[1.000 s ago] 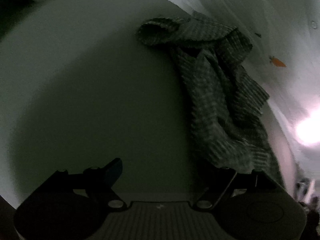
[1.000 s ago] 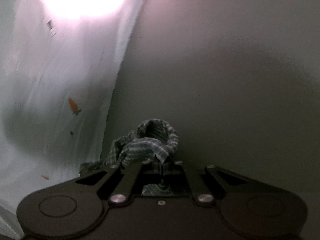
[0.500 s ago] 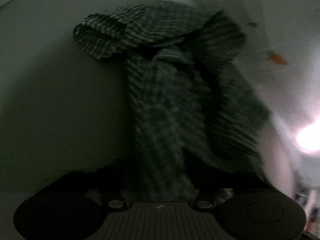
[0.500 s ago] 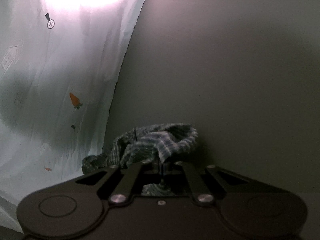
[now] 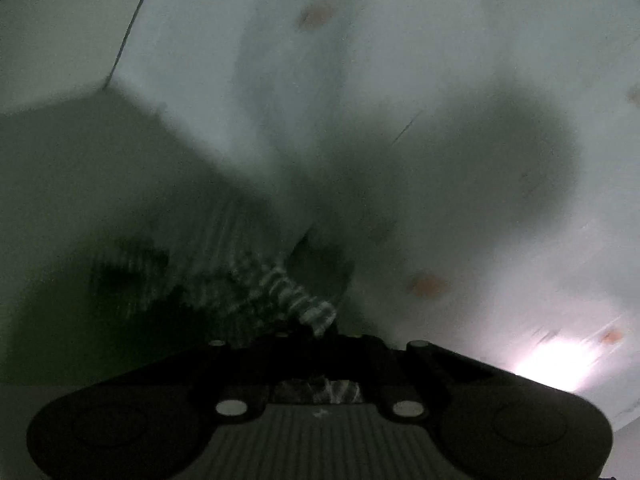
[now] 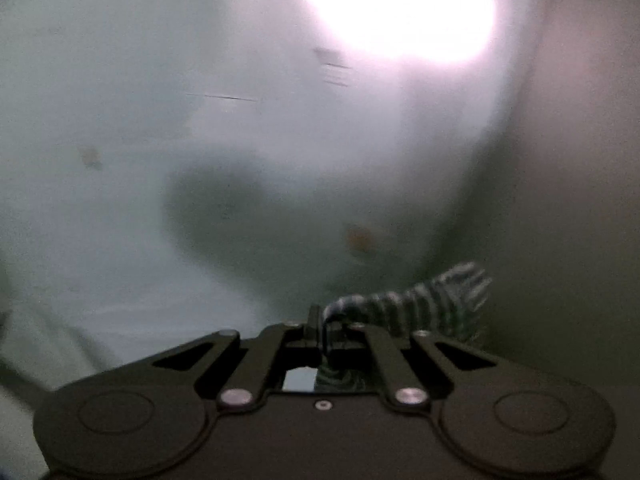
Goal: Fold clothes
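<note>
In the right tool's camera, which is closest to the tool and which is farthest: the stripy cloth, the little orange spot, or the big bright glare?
1. The stripy cloth: pinched in the right tool, trailing right.
2. The orange spot: on the pale sheet, just beyond, middle.
3. The bright glare: farthest, at the top.

In my left tongs [image 5: 316, 334] a bunched end of the cloth [image 5: 256, 284] sits pinched between the closed jaws, right at the tips; the rest trails away ahead and to the left, too blurred to trace. Beyond it a sheet [image 5: 400, 80] fills the centre and right of that view, with a bare surface [image 5: 80, 180] to its left.

My right tongs [image 6: 326, 336] grip another end of the cloth [image 6: 420, 304], which sticks out ahead and to the right of the tips. There the sheet [image 6: 160, 120] lies ahead and to the left, the bare surface [image 6: 560, 240] to the right.
</note>
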A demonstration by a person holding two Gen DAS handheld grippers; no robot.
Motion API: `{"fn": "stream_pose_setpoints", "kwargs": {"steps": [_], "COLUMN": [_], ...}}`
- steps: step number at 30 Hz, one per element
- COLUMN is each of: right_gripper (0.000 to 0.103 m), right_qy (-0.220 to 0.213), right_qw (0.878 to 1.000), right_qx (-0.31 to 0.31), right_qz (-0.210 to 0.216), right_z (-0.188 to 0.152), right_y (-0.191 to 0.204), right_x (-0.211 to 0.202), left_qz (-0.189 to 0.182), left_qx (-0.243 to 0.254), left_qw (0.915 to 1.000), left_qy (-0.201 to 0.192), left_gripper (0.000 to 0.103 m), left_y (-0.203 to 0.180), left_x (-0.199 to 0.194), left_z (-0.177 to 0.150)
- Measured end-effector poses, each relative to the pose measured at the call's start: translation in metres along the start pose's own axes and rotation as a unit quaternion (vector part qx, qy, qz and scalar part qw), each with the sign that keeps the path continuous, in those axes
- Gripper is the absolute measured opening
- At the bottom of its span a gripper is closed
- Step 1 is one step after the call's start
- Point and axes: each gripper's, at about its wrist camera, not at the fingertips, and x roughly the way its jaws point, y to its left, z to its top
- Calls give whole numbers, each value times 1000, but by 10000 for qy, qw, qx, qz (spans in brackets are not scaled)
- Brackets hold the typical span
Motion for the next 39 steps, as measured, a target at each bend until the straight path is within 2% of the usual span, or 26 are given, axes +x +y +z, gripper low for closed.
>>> {"fn": "stream_pose_setpoints", "kwargs": {"steps": [3, 6, 9, 12, 14, 17, 23, 25, 28, 30, 31, 36, 39], "right_gripper": [2, 2, 2, 2, 2, 2, 2, 2, 2, 2, 2, 2, 2], "right_qy": [-195, -475, -793, -1065, -1251, -1627, -1883, -1991, -2097, -2113, -2099, -1833, -1637], "right_qw": [9950, 9801, 9583, 9348, 9172, 8936, 8734, 8661, 8641, 8701, 8746, 9104, 9317], "right_qx": [-603, -1213, -1709, -2093, -2342, -2748, -2909, -3049, -3152, -3162, -3145, -2950, -2752], "right_qz": [770, 1497, 2151, 2664, 2969, 3156, 3421, 3424, 3319, 3134, 3036, 2249, 1712], "right_z": [12, 18, 17, 13, 8, 2, 4, 1, 0, 4, 5, 26, 43], "right_y": [60, 122, 171, 204, 221, 240, 244, 246, 244, 237, 234, 203, 178], "right_x": [-9, -31, -69, -108, -138, -169, -215, -229, -238, -234, -231, -185, -146], "left_qz": [-529, -996, -1371, -1740, -1949, -2241, -2758, -2820, -2850, -2816, -2776, -2284, -1893], "left_qx": [250, 606, 939, 1239, 1350, 1475, 1465, 1527, 1531, 1468, 1419, 1035, 980], "left_qw": [9947, 9791, 9573, 9291, 9145, 8936, 8667, 8603, 8643, 8744, 8817, 9377, 9598], "left_qy": [-850, -1668, -2367, -3018, -3277, -3599, -3890, -3963, -3851, -3668, -3541, -2405, -1828], "left_gripper": [4, 4, 4, 4, 4, 4, 4, 5, 5, 5, 5, 6, 7], "left_y": [-41, -79, -110, -139, -146, -154, -160, -161, -162, -160, -159, -145, -131], "left_x": [-58, -123, -186, -249, -281, -322, -383, -393, -391, -374, -365, -292, -235], "left_z": [26, 37, 36, 33, 23, 7, -21, -30, -38, -34, -32, -21, -17]}}
